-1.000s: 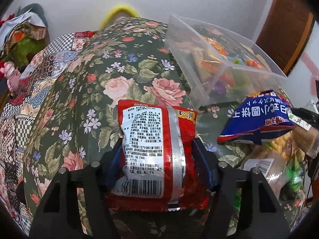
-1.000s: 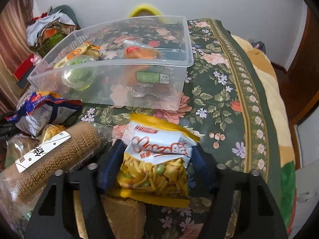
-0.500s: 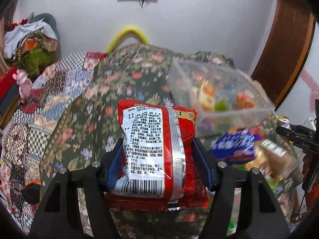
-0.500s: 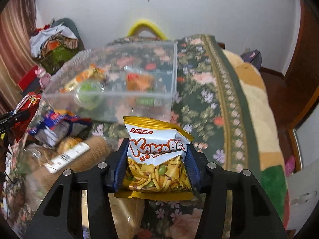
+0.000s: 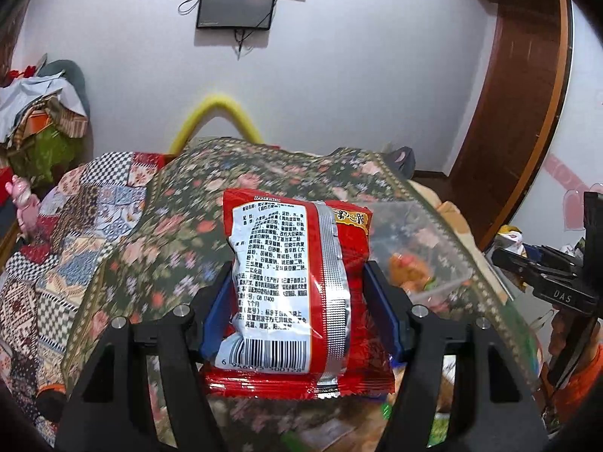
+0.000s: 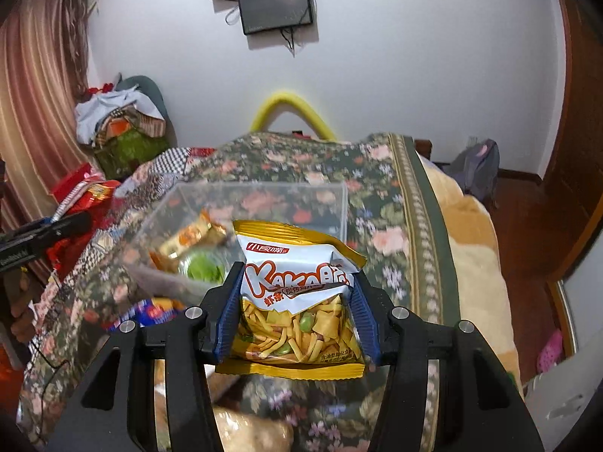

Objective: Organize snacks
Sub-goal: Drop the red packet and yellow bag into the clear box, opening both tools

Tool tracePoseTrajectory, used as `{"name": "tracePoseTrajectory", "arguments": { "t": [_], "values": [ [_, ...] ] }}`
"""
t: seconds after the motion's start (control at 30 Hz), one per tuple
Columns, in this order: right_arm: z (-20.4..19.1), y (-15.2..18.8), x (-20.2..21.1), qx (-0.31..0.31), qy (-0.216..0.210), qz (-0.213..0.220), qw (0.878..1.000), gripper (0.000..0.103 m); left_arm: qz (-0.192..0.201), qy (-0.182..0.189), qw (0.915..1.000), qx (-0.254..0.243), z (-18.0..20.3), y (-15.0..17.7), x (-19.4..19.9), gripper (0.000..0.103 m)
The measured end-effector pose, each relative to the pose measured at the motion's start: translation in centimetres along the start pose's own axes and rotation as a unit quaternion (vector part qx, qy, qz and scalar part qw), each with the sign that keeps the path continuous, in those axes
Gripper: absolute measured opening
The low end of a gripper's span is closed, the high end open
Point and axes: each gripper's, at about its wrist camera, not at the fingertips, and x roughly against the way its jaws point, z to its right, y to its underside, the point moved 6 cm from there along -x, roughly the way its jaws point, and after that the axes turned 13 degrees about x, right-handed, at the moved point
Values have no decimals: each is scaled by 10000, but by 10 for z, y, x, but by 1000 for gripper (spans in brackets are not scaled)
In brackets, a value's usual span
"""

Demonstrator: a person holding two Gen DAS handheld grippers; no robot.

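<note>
Below, the clear plastic bin [image 6: 264, 203] is sitting on the floral bedspread [image 6: 380, 196], holding blurred snack packs. The left gripper [image 5: 297, 293] fingers are clamping a red packet [image 5: 294, 286]; the right gripper [image 6: 294, 309] fingers are squeezing a yellow Kaka bag [image 6: 297, 301].

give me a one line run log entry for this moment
left gripper: shut on red snack packet | right gripper: shut on yellow snack bag | both packs held above floral bedspread | clear plastic bin: ahead, partly filled
</note>
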Motion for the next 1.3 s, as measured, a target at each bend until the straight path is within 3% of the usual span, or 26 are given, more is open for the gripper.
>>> {"name": "tracePoseTrajectory", "arguments": {
  "t": [0.3,0.4,0.83,1.13,1.3],
  "values": [
    [2,-30,-12,117,-44,223,9997,49,-205,226,9994,145,36,-21,-45,66],
    [3,-34,-24,129,-70,181,9997,49,-264,142,9995,109,43,-23,-60,66],
    [8,-35,-82,223,-139,-307,9992,49,-1047,-80,9944,-121,69,-14,-134,66],
    [13,-27,-106,186,-274,-609,9976,50,-1397,-47,9893,-412,78,-2,-156,66],
    [15,-27,-106,112,-357,-566,9977,51,-1187,-103,9917,-479,75,-6,-154,66]
  ]
}}
